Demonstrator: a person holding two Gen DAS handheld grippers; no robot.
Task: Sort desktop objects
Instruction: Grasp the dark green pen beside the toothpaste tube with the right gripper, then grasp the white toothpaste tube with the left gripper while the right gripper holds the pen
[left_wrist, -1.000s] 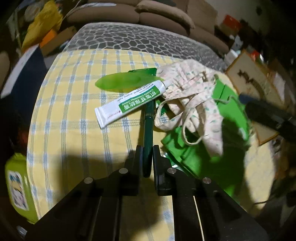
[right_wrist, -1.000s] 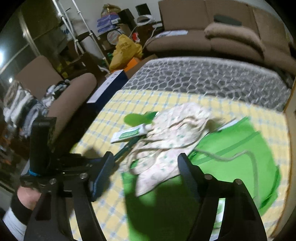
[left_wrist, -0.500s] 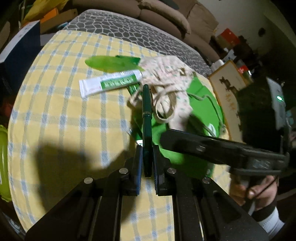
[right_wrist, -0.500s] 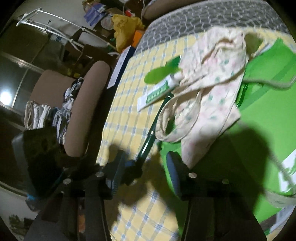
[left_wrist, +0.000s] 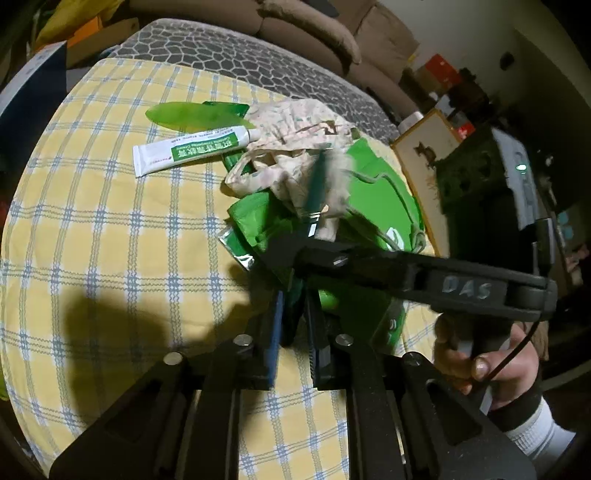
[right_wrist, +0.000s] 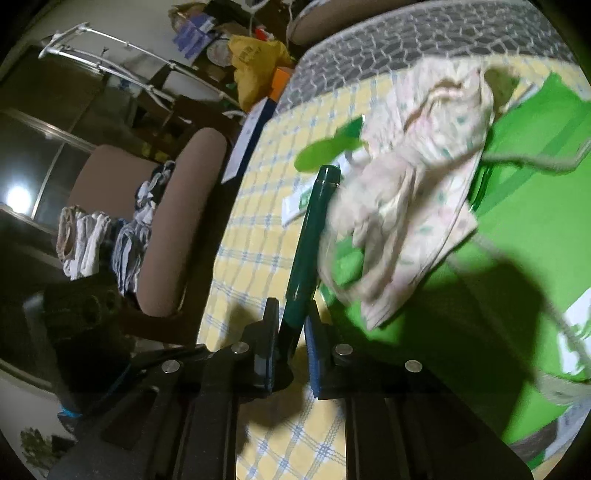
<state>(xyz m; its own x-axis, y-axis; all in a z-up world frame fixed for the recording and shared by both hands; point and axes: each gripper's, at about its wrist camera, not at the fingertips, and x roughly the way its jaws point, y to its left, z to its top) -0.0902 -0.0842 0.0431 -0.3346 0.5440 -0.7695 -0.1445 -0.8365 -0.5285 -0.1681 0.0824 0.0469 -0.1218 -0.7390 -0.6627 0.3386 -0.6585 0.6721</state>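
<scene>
Pen (right_wrist: 308, 240), dark green, stands tilted above the checked tablecloth (left_wrist: 110, 229), just left of the floral cloth pouch (left_wrist: 295, 147). Right gripper (right_wrist: 291, 332) is closing its jaws on the pen's lower end. Left gripper (left_wrist: 293, 321) is opening slightly, pen between its pads. A white-and-green tube (left_wrist: 192, 149) lies left of the pouch.

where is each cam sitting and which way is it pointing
Left wrist: sits on the left gripper, looking down its fingers over the checked tablecloth toward a sofa; the right gripper and the hand holding it cross the picture.
Right wrist: sits on the right gripper, its jaws closing on the dark green pen, facing a brown chair.
Both show the pen, floral pouch, green bag and ointment tube.
</scene>
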